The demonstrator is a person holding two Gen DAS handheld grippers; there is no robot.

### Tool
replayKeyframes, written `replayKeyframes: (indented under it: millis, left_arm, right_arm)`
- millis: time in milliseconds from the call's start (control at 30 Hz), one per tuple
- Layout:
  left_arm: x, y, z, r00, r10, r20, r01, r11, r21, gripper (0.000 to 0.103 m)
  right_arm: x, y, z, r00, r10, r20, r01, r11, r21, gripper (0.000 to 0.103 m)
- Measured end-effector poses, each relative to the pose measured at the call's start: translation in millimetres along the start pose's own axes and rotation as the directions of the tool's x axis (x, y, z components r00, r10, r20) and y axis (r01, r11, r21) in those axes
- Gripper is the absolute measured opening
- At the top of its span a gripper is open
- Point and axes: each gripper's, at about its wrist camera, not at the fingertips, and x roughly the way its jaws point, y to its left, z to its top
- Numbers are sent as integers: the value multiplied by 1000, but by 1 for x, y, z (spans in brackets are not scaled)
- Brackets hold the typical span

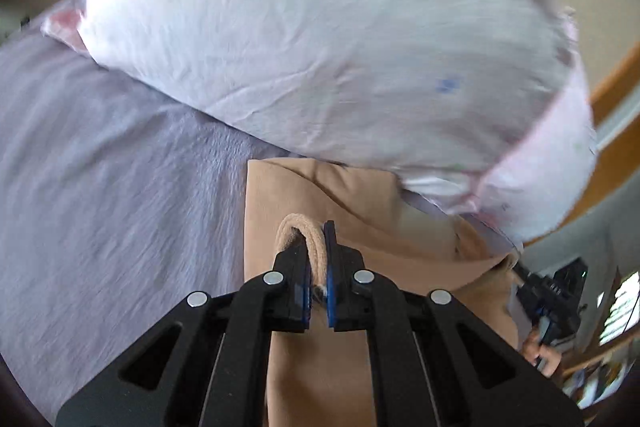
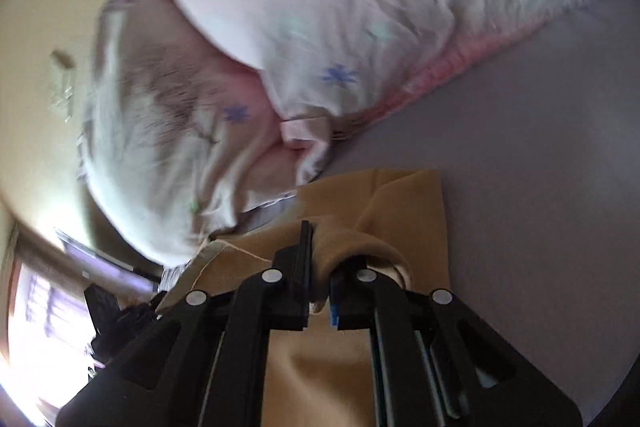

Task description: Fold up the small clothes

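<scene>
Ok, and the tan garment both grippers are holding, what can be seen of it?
The tan garment is a plain, soft, knit-looking cloth with a paler ribbed hem. The left gripper and the right gripper each pinch a bunched edge of it. Part of it lies in folds on the lilac bedsheet, and its far edge meets the white flowered pillow. Both views are blurred, so its type is unclear.

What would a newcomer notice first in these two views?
The big white pillow with small coloured prints fills the top of both views, lying on the lilac sheet. Below it, the tan garment is pinched at its edge by both tongs, the left tongs and the right tongs, each shut on a fold of cloth. Its far end reaches the pillow.
</scene>
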Motion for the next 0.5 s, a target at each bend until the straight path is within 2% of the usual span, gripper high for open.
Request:
replayKeyframes:
  millis: [133,200,267,367,433,500]
  left_arm:
    - [20,3,11,1000,-18,-20,18,1000,-12,4]
    - [24,11,18,995,-93,-26,91,993,-74,5]
    - [28,25,27,985,-173,-25,166,969,-182,6]
    - [32,39,29,976,-215,-38,195,938,-288,6]
    - [32,40,28,976,-214,-41,192,933,-303,6]
    - [25,40,25,971,-239,-10,226,927,-300,8]
  right_arm:
    - [15,-14,6,999,-46,-21,47,997,67,9]
    - [22,-19,8,998,-46,-38,50,995,90,25]
    - [24,-20,10,999,-29,-31,32,994,101,40]
    - [25,-19,15,1000,-14,-13,15,993,113,60]
    - [22,-14,22,1000,-19,21,17,995,102,69]
    - [15,-6,29,996,-25,83,19,997,68,82]
